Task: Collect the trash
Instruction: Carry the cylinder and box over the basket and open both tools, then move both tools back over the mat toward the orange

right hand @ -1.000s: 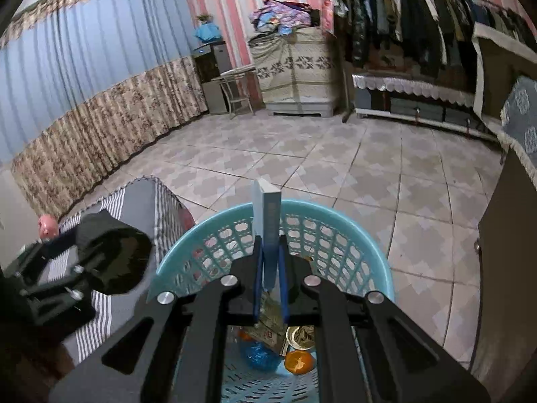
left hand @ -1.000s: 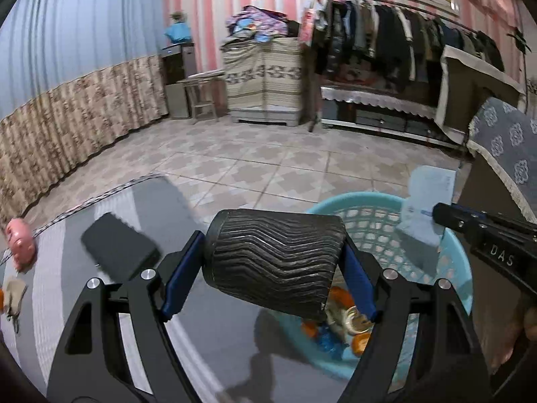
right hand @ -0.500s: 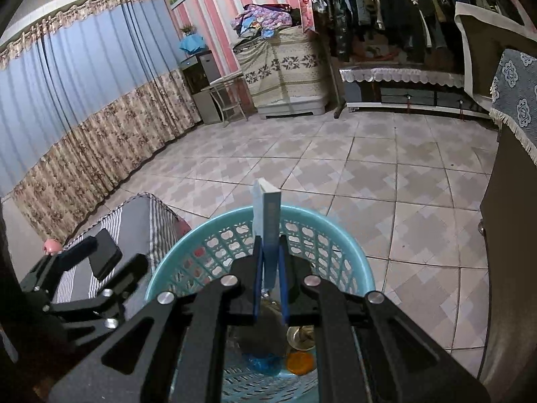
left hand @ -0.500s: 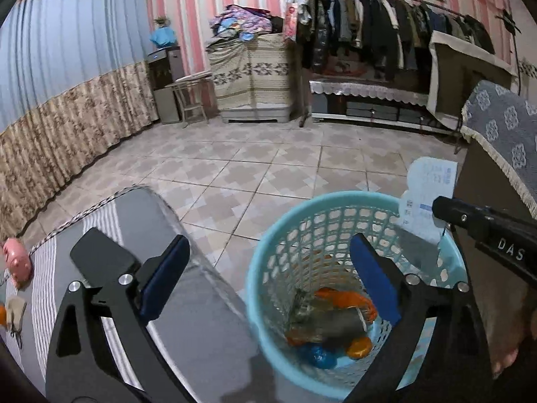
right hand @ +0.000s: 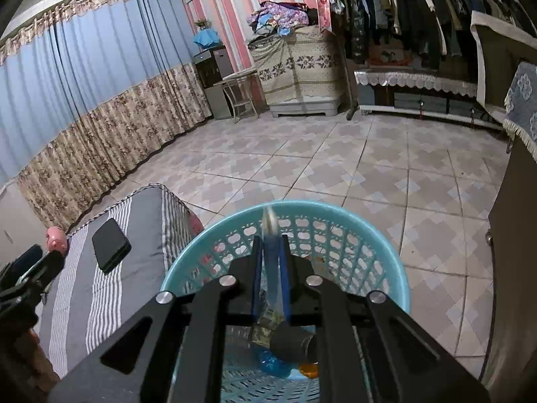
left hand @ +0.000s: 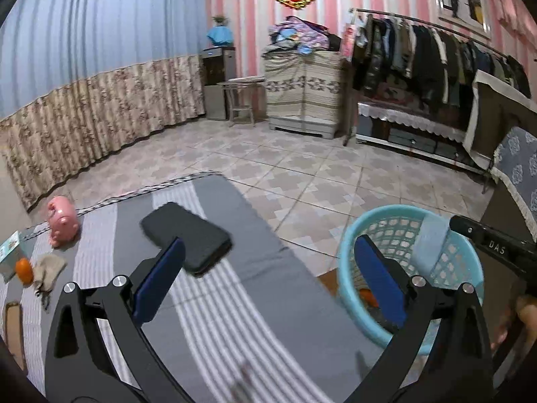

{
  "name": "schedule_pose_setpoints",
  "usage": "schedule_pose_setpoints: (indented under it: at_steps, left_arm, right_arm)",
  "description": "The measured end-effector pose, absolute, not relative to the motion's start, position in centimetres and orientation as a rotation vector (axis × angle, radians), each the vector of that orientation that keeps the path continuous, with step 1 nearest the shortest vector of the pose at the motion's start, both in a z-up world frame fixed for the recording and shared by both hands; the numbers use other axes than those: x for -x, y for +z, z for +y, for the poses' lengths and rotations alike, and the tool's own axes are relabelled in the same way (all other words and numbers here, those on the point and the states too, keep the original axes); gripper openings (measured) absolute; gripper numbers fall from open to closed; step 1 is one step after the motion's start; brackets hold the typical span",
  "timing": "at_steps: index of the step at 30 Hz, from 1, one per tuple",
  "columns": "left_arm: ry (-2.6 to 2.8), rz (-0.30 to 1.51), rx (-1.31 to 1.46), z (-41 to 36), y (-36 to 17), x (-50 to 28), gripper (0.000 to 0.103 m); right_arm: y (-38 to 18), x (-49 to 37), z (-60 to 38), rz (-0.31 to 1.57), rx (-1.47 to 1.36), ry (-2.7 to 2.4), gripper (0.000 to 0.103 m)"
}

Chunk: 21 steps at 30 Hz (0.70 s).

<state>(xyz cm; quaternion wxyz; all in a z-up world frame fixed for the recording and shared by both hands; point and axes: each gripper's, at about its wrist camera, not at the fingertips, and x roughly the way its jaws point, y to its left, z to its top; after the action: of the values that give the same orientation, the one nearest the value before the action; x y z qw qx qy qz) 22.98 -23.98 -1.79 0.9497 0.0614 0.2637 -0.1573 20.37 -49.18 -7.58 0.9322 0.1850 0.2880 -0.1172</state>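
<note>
My left gripper hangs over the grey striped mattress, its jaws still opening and nothing between them. A black phone lies just ahead of its left finger. The turquoise basket stands on the floor to the right. Over the basket, my right gripper has its jaws opening; a pale blue flat box is blurred between the pads and slipping down, no longer pinched. A black ridged cylinder lies in the basket among orange and blue scraps.
A pink piggy bank, an orange, a crumpled tan wrapper and a small carton lie on the mattress's left part. A dark cabinet stands right of the basket. Tiled floor stretches to curtains and a clothes rack.
The left gripper let the black ridged cylinder drop into the basket, then swung left over the mattress. The right gripper's pads have parted and the blue box has slid lower.
</note>
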Motion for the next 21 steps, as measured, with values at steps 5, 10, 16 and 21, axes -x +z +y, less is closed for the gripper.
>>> schedule_pose_setpoints:
  at_steps: [5,10,16,21]
  left_arm:
    - [-0.268,0.535,-0.099,-21.2,-1.6,-23.0,0.097]
    - [-0.216,0.523,-0.084,-18.4,-1.1,-22.9,0.097]
    - [-0.165,0.512,-0.062,-14.6,-0.3,-22.5,0.097]
    - [-0.115,0.498,-0.049,-10.6,0.3,-21.9,0.097]
  right_arm:
    - [-7.6,-20.5,-48.8,0.584,-0.370,-0.261,0.068]
    - [-7.5,-20.6,-48.3,0.575,-0.342,-0.287,0.089]
    - [-7.1,-20.6,-47.8,0.557,-0.301,-0.308,0.093]
    - [-7.0,-20.7,-46.6,0.554,-0.244,-0.315,0.094]
